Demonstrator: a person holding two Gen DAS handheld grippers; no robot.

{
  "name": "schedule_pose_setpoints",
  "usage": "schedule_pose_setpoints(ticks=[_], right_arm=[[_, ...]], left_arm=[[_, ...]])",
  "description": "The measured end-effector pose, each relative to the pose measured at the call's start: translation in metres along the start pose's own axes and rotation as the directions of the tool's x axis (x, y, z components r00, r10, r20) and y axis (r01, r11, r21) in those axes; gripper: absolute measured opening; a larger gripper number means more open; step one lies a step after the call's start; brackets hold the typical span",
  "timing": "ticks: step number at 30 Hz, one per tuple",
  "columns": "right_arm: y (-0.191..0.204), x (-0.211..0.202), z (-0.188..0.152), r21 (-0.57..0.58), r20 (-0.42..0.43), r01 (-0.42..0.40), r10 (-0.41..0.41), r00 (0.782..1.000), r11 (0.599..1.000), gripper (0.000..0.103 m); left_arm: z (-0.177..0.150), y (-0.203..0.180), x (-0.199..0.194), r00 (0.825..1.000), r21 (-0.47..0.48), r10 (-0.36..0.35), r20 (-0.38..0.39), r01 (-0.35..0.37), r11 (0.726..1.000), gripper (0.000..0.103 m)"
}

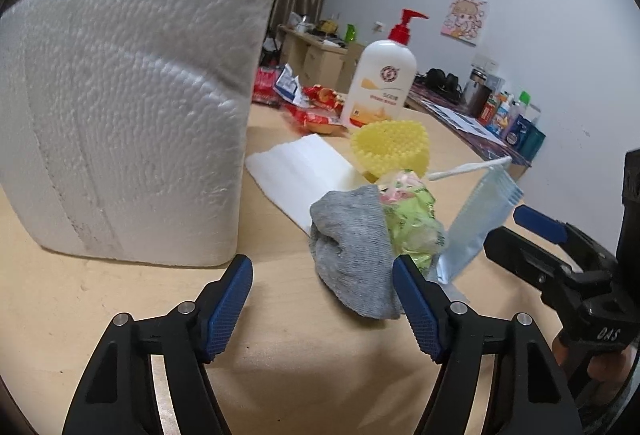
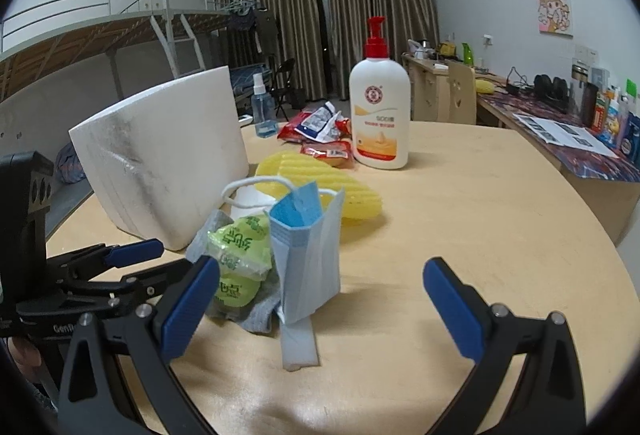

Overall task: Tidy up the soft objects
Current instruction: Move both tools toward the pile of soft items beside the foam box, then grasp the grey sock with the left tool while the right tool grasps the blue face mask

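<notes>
A grey sock (image 1: 352,255) lies on the wooden table with a green snack packet (image 1: 412,223) on it. A blue face mask (image 1: 476,223) stands beside them; it also shows in the right wrist view (image 2: 308,255), next to the packet (image 2: 236,255). A yellow sponge (image 1: 394,147) lies behind, also in the right wrist view (image 2: 320,179). My left gripper (image 1: 322,291) is open and empty, its right finger close to the sock. My right gripper (image 2: 320,299) is open and empty, just short of the mask.
A large white foam box (image 1: 132,107) stands at the left, with a flat white foam sheet (image 1: 304,171) beside it. A lotion pump bottle (image 2: 380,115), red snack wrappers (image 2: 320,135) and a small spray bottle (image 2: 264,115) stand farther back. The table's curved edge (image 2: 592,219) runs at the right.
</notes>
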State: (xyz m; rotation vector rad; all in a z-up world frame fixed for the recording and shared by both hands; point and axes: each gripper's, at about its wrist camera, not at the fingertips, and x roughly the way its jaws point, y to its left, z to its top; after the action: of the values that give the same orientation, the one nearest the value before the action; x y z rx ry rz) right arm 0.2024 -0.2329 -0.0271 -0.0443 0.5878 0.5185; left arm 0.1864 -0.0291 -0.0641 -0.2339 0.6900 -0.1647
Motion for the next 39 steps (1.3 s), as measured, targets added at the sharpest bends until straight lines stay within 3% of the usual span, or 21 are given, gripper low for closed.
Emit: schedule_pose_setpoints(ticks=[4,11,17,20,26,30,36,39], right_arm=[[0.0,0.003,0.001,-0.002,-0.006,-0.017,0.017,1.0,1.0,0.103],[-0.002,0.009,0.004,0.003,-0.017,-0.03,0.03,0.999,1.0,0.103],[-0.006,0.012,0.006,0.008,-0.017,-0.039,0.039,0.999,0.999,0.103],[-0.01,0.015,0.006,0.019,-0.022,-0.052,0.052,0.998,0.998,0.103],[-0.011,0.019,0.006,0.03,-0.03,-0.074,0.075,0.997,0.997,0.099],[-0.014,0.022,0.005,0.038,-0.045,-0.05,0.051,0.998,0.998,0.073],[-0.025,0.029,0.0,0.092,-0.086,-0.08,0.088,0.992,0.992,0.031],[-0.029,0.027,-0.002,0.106,-0.086,-0.095,0.105,0.991,0.99,0.021]], left_arm=[[0.002,0.002,0.009,0.999,-0.02,0.023,-0.033,-0.024,1.0,0.062],[0.005,-0.007,0.02,0.998,-0.003,-0.001,-0.059,0.001,1.0,0.061],[0.008,-0.013,0.033,0.995,-0.023,-0.034,-0.095,0.032,0.999,0.029],[0.009,-0.015,0.038,0.992,-0.024,-0.05,-0.114,0.048,0.999,0.027],[0.008,-0.019,0.035,0.992,0.0,-0.082,-0.097,0.082,0.997,0.012],[0.006,-0.021,0.034,0.989,0.004,-0.113,-0.093,0.114,0.993,0.008],[0.004,-0.032,0.021,0.99,0.074,-0.138,-0.041,0.141,0.987,0.006],[0.004,-0.034,0.021,0.989,0.084,-0.139,-0.041,0.142,0.986,0.006]])
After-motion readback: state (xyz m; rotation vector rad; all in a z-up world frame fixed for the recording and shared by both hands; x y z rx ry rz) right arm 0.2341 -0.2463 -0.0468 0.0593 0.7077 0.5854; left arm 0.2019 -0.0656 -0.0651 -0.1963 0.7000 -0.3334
